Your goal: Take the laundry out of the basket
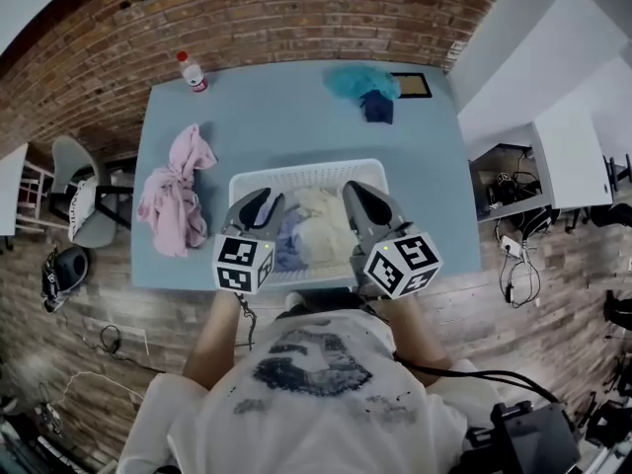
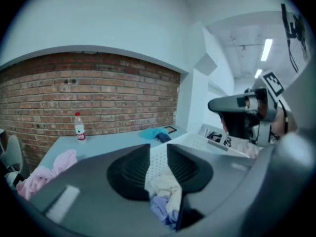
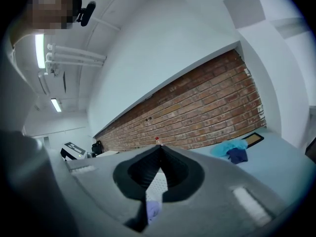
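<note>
Red brick wall (image 1: 296, 18) along the far side, plain white wall (image 2: 98, 19) above it. In front of the brick, a pale blue table (image 1: 286, 117) on a wood-plank floor (image 1: 178, 314). Left of the table, a grey chair (image 1: 84, 205); to the right, white desks (image 1: 573, 146) with tangled cables (image 1: 518, 265) on the floor beside them. Overhead, a white ceiling with fluorescent tube lights (image 2: 266, 49) and white pipes (image 3: 74, 56). Bright, even lighting throughout.
</note>
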`<state>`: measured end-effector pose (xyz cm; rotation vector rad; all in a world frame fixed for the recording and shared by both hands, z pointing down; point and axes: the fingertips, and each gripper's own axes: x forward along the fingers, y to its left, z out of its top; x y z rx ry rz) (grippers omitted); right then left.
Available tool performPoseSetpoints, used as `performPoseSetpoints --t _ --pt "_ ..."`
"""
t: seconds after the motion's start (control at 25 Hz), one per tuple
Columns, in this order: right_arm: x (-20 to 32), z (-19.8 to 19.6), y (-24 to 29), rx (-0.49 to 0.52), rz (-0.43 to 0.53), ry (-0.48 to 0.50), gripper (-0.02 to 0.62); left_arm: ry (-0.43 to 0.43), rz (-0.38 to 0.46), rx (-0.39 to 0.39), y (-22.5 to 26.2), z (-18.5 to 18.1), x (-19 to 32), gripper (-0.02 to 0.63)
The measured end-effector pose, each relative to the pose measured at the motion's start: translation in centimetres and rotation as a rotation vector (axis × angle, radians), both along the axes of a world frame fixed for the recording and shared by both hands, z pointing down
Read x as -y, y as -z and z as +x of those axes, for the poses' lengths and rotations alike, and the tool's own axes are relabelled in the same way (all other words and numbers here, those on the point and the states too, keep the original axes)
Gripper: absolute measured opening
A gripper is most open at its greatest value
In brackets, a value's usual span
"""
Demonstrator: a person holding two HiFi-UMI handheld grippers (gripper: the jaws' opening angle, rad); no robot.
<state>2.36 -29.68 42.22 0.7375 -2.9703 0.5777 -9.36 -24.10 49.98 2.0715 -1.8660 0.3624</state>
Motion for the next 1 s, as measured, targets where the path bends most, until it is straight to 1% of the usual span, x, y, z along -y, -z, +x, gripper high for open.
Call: performPoseSetpoints --t 0.08,0.2,0.28,0.32,0.4,0.44,0.52,0.56,0.68,0.8,1.0 --pt "1.6 0.7 -0.5 -0.002 -0.011 0.010 -0.003 -0.031 -0.061 -0.024 -1.5 1.4 1.1 0.122" --pt "3.5 1.7 -1.2 -0.004 -0.024 0.026 -0.003 -0.100 -0.157 -0.030 -3.9 3.9 2.2 0.226" --pt "4.4 2.2 -1.7 -0.003 -0.035 0.042 -0.003 -0.150 -0.228 -0.043 -5.7 5.4 2.6 0.250" --pt "4.8 2.4 -2.1 -0.001 -0.044 0.055 -0.003 -0.165 -0.261 -0.055 -6.6 6.1 2.7 0.281" --pt "5.1 2.6 -2.7 0.005 -0.065 0.091 -0.003 -0.180 -0.323 -0.075 -8.2 6.9 3.0 0.315" --pt "5.3 2.6 -2.9 0.006 -0.071 0.108 -0.003 -0.184 -0.353 -0.082 -9.0 7.2 3.0 0.322" --pt "5.5 2.7 -3.1 0.007 -0.073 0.137 -0.003 -0.189 -0.407 -0.090 -10.4 7.6 3.1 0.390" --pt "5.6 2.9 -3.2 0.008 -0.073 0.149 -0.003 -0.185 -0.426 -0.093 -11.1 7.7 3.3 0.413" --pt "6.2 3.4 -3.5 0.008 -0.075 0.177 -0.003 -0.142 -0.455 -0.114 -12.9 7.6 4.1 0.494" --pt "6.6 3.9 -3.8 0.008 -0.079 0.198 -0.003 -0.127 -0.500 -0.137 -14.7 7.8 4.4 0.532" --pt "7.8 4.3 -4.2 0.019 -0.084 0.212 -0.003 -0.121 -0.572 -0.169 -17.3 8.5 4.6 0.557"
